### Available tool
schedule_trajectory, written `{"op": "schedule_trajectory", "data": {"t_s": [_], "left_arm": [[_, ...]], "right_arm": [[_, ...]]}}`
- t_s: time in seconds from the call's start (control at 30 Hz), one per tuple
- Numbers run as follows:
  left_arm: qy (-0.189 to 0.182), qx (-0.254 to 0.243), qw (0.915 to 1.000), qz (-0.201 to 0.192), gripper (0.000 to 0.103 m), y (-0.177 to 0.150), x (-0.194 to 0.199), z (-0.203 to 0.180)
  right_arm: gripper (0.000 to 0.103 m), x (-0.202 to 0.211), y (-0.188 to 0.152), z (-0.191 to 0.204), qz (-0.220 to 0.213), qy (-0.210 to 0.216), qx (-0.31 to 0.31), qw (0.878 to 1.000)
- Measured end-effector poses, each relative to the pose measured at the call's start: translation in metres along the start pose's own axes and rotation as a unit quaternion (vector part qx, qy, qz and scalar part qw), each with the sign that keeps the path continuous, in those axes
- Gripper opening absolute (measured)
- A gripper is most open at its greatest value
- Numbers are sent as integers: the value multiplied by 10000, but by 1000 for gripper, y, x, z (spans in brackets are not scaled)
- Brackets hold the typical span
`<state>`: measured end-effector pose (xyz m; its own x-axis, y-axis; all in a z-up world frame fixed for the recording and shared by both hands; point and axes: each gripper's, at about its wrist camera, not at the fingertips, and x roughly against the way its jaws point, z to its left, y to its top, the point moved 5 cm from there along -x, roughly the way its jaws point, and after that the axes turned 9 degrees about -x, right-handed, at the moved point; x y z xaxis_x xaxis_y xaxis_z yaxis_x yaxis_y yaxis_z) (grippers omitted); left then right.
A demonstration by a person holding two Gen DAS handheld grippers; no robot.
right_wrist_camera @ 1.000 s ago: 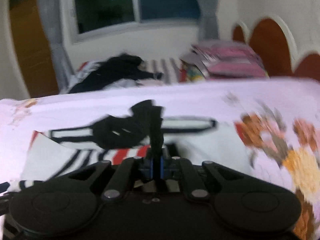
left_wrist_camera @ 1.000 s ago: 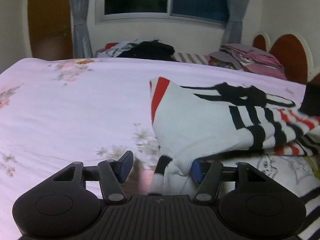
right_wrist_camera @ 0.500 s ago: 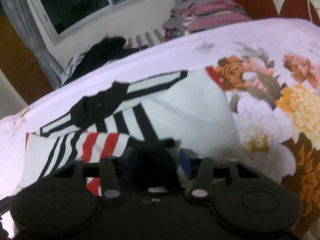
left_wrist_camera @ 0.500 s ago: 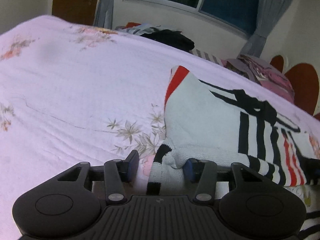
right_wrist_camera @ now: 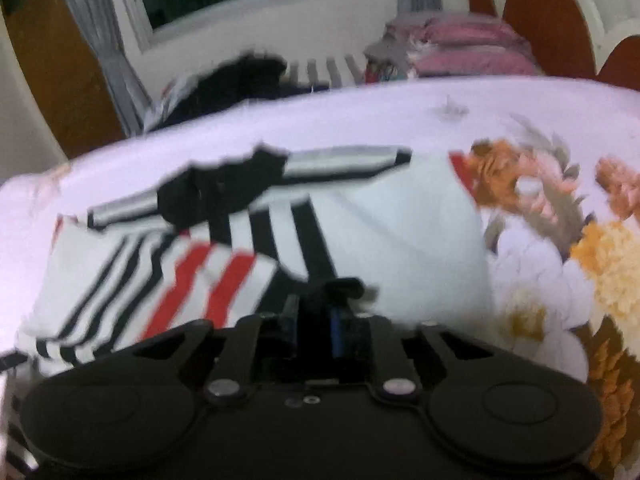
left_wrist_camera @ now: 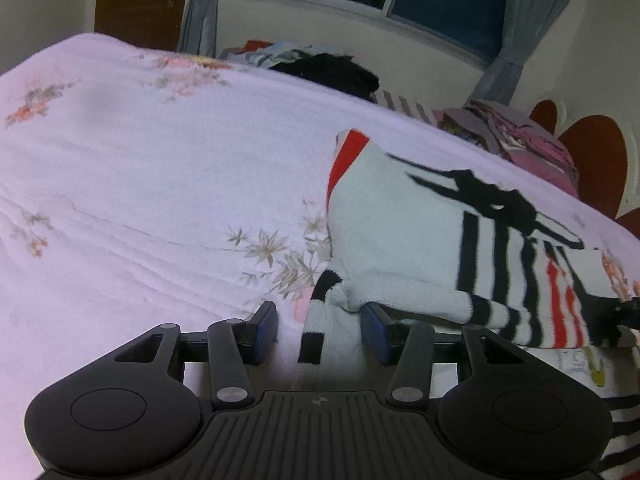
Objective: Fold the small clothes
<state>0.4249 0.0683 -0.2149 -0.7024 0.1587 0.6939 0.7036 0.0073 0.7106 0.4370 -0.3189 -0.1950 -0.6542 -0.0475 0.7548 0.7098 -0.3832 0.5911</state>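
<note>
White knit sweater [left_wrist_camera: 404, 240] with black and red stripes lies on the pink floral bedsheet [left_wrist_camera: 160, 184], toward the headboard end of the bed. Left tool [left_wrist_camera: 320, 330] stands partly open; a striped cuff [left_wrist_camera: 320, 328] sits between its pads, touching only the right one. Right tool [right_wrist_camera: 314, 332], jaws narrow and just closing, has dark fabric between them; view blurred, grip uncertain.

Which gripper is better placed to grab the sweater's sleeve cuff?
Left, probably: the sleeve cuff of the striped sweater sits between the open jaws of the left gripper, which have just been closing.
</note>
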Motion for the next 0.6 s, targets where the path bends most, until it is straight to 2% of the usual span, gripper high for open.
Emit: {"op": "schedule_trajectory", "data": {"t_s": [0.13,0.23,0.43,0.6], "left_arm": [[-133,-224,9993,-255,49,13,25,-12],[-246,-317,9983,-422,49,31,29,-25],[-468,-355,9972,-469,49,62,-11,-58],[-330,-506,9978,-263,49,73,-60,-72]], "right_arm": [[40,13,7,-7,-285,31,-192,9994],[42,22,14,-7,-485,17,-102,9988],[42,10,18,15,-418,222,87,9988],[41,-14,16,38,-283,321,257,9988]]}}
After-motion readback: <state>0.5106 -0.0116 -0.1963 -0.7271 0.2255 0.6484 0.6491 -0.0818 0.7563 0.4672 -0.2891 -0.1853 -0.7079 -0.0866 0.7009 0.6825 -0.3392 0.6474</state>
